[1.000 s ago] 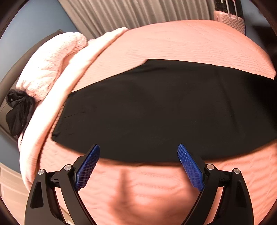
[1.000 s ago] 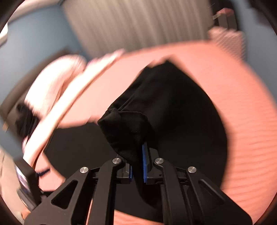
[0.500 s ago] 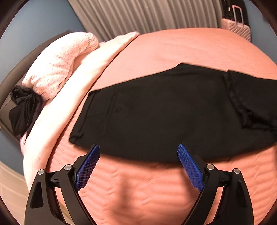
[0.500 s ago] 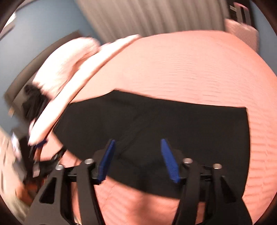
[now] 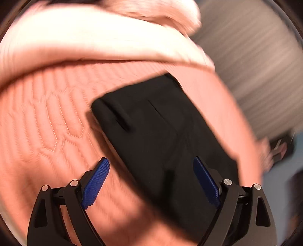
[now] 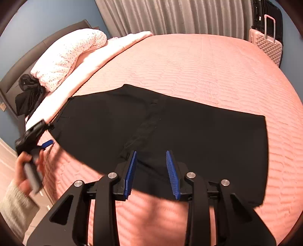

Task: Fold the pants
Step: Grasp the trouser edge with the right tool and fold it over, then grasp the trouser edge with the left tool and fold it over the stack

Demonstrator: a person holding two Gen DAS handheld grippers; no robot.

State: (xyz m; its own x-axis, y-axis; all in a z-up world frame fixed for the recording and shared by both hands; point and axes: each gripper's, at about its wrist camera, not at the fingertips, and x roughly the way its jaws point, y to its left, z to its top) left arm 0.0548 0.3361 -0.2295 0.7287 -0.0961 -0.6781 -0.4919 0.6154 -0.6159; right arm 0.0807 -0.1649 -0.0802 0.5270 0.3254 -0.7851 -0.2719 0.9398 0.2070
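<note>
Black pants lie flat on the pink quilted bed, folded over once, with the doubled layer's edge running down the middle. My right gripper is open and empty, just above the near edge of the pants. My left gripper is open and empty, hovering low over the left end of the pants; this view is blurred. The left gripper also shows in the right wrist view, held by a hand at the bed's left edge.
A white pillow and a folded pale blanket lie at the head of the bed. A dark garment hangs by the headboard. A pink suitcase stands beyond the bed by grey curtains.
My right gripper let go of the pants end after folding it over and now sits open. My left gripper swung left and down toward the pants' left end, staying open.
</note>
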